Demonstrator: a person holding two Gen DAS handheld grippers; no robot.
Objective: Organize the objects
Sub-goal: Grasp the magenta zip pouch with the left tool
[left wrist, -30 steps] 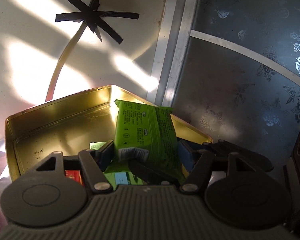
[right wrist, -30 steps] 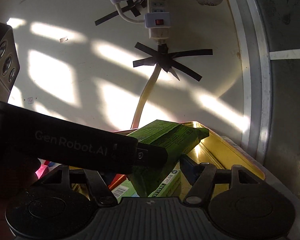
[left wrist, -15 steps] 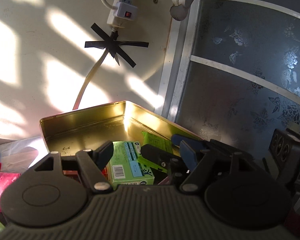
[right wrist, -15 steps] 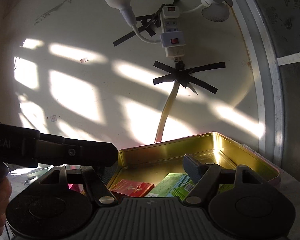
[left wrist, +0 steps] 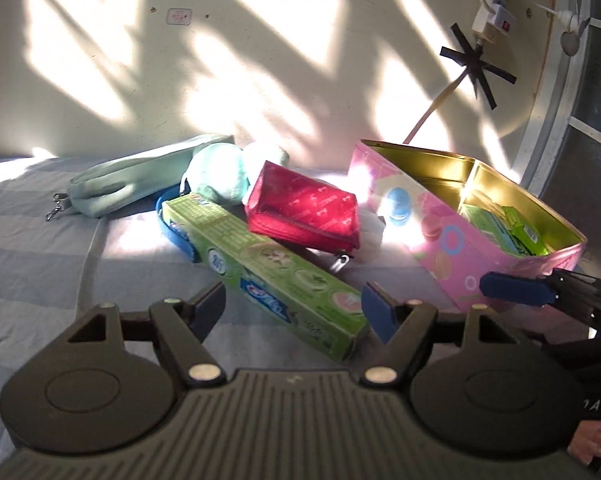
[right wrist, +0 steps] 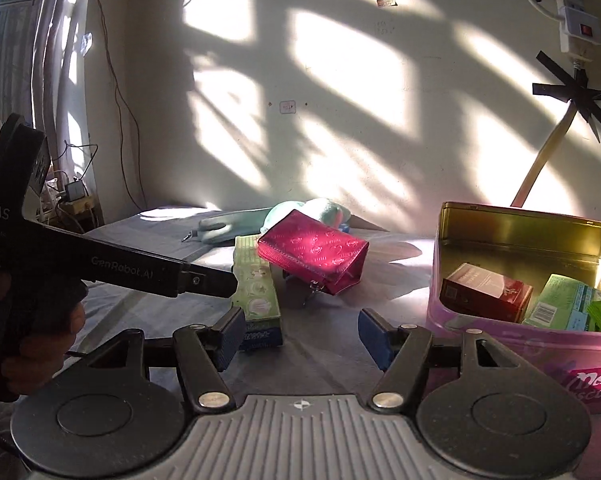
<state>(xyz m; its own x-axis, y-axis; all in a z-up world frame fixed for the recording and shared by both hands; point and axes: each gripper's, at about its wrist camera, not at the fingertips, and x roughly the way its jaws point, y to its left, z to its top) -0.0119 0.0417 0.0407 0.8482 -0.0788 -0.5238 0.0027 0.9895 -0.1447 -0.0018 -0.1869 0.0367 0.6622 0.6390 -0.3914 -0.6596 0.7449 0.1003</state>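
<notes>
Pink on the outside and gold within, the tin (left wrist: 452, 240) sits open at the right of the bed (left wrist: 40, 264), already holding a red carton (right wrist: 485, 291) and several green packs (left wrist: 500, 228). Outside it, to its left, lie the long green toothpaste box (left wrist: 260, 264), a red pouch (left wrist: 304, 212) leaning across that box's far part, and behind them a mint-green pencil case (left wrist: 140, 184) and a pale plush toy (left wrist: 220, 178). Both grippers are empty. The left gripper (left wrist: 292, 308) has just been opening its jaws, which stand apart with the near end of the toothpaste box between them, no pad pressing on it. The right gripper (right wrist: 300, 332) has just narrowed a little but is likewise open, with bare bedding between its pads and the box's end just beside its left pad. The likely trouble is the toothpaste box: grabbed at one end, such a long carton could swing or slip, and lifting it may tip the pouch resting on it. It also looks too long to drop flat into the tin, so it could jam on the rim or shove the tin across the soft bedding. The two grippers are close together here, and could knock each other.
</notes>
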